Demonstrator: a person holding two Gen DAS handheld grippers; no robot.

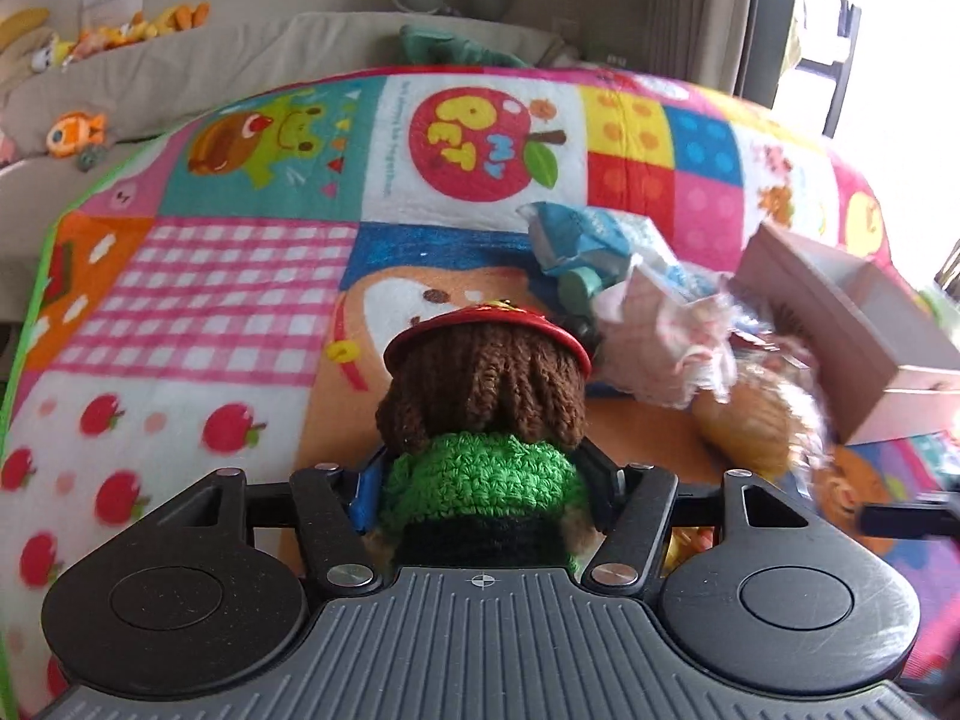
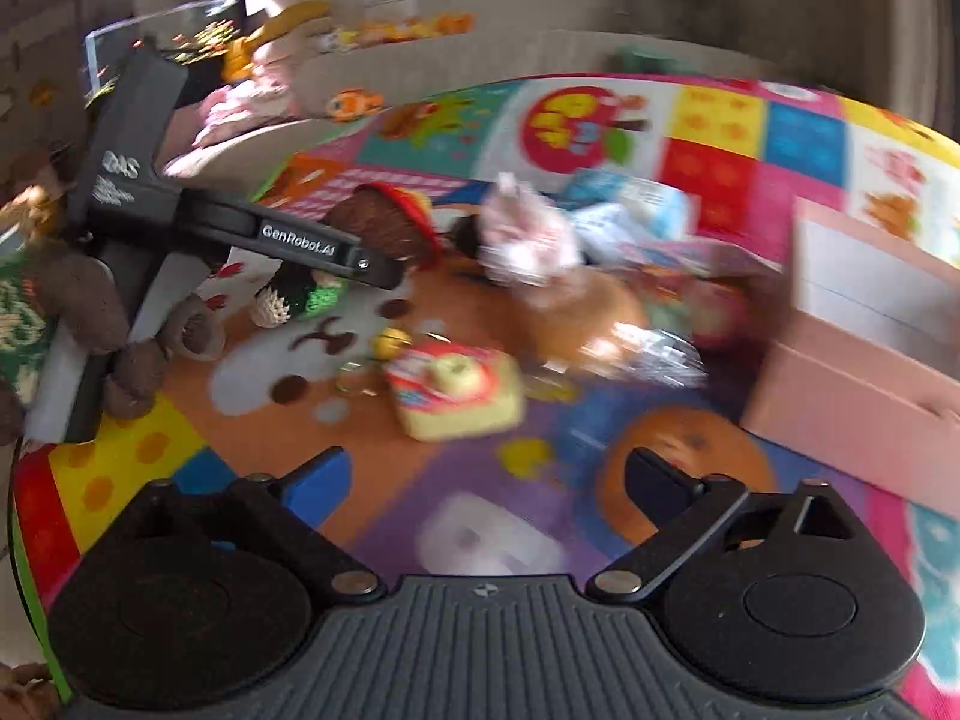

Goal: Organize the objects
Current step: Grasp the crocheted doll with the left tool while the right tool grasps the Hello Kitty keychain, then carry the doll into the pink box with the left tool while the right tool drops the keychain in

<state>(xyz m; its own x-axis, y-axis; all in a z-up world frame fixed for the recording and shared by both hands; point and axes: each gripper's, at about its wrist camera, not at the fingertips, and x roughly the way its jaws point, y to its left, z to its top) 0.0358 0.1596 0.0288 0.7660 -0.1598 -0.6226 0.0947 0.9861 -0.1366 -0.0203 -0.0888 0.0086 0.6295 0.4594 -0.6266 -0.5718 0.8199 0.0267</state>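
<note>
1. Left gripper [image 1: 483, 480] has the crocheted doll with brown yarn hair, red cap and green sweater [image 1: 486, 408] pinched around the sweater, with the pads pressed into its sides. The doll is low in the jaws with its head sticking out front, so I'd keep the squeeze steady and not swing it around, since soft yarn slips.

2. Right gripper [image 2: 486, 480] is spread wide with nothing between its fingers, hovering over the purple and orange patch of the colourful patchwork fleece blanket [image 2: 708, 138]. The view is blurry, so I can't make out fine detail there.

3. Just ahead of it there's a yellow and red toy block with a pale apple-like top [image 2: 453, 393], then a heap of pink frilly cloth [image 1: 666, 348], a tan plush [image 1: 744, 420] and a crinkly blue packet [image 1: 591, 240].

4. My guess is the doll goes in the open pale pink cardboard box [image 1: 852, 324] near the blanket's right edge. Carry it above the heap and don't clip the box's near wall.

5. The left half of the blanket is bare right up to the green-trimmed edge, so there's plenty of room that way. The far edge butts against a beige cushion.
</note>
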